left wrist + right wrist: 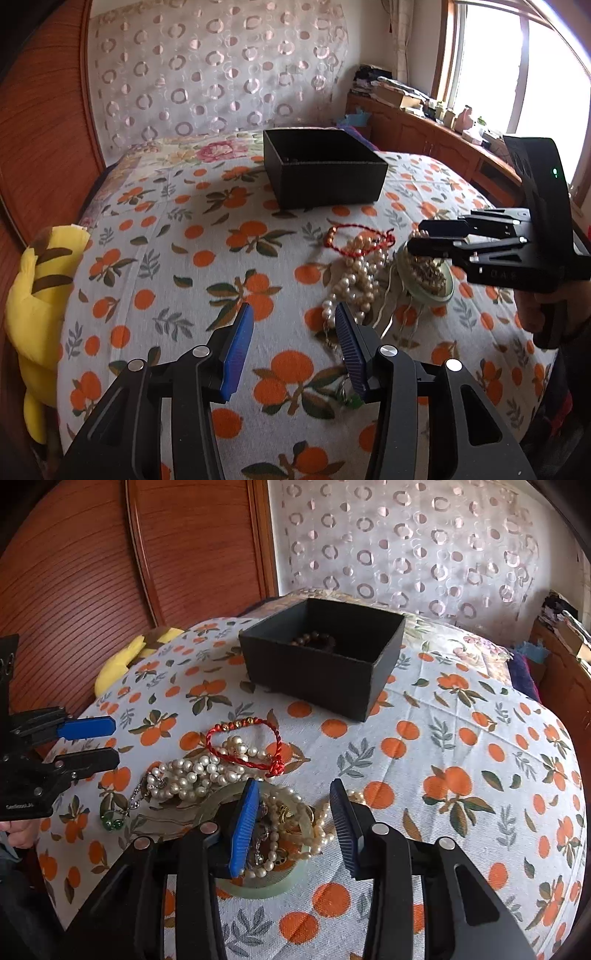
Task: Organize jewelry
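Orange-print bedspread (461, 760), yellow plush toy (37, 295) at its edge, circle-patterned curtain (218, 70), bright window (517, 66).

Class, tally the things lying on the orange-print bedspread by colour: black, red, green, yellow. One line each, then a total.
Black: 1, the open box
Red: 1, the cord bracelet
Green: 2, the pale dish and the small pendant
Yellow: 1, the plush toy
Total: 5
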The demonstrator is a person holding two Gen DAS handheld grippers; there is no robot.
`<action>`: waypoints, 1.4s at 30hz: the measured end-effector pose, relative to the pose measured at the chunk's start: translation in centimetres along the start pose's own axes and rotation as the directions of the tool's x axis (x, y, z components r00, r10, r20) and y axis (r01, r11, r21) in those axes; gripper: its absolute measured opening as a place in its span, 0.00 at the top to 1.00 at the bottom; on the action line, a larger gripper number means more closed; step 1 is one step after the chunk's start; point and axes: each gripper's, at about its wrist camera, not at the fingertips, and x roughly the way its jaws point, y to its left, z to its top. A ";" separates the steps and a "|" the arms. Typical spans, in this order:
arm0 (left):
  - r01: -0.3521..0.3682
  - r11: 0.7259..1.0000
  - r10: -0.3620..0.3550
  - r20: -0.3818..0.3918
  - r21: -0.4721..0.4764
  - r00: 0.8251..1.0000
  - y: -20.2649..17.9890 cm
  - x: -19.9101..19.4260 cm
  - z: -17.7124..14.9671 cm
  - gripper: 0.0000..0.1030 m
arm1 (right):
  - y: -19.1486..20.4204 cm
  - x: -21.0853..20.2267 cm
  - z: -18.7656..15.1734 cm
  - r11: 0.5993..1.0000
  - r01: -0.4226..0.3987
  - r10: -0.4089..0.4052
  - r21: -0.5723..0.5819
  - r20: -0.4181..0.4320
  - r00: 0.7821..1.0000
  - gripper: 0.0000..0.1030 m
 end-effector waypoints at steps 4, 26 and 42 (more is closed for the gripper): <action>0.001 1.000 -0.001 -0.016 -0.003 1.000 0.2 0.1 -0.8 0.55 | 0.0 -0.6 0.0 1.000 -0.001 0.001 -0.010 0.018 1.000 0.95; 0.083 0.997 -0.083 -0.063 -0.004 0.995 -0.9 -0.4 -3.3 0.54 | -2.4 -8.6 0.8 0.992 0.121 -0.125 0.032 0.204 0.971 0.95; -0.057 0.998 0.056 -0.074 -0.004 0.996 0.9 -0.7 -3.7 0.58 | -1.8 -8.0 0.1 0.993 0.111 -0.115 0.029 0.185 0.976 0.95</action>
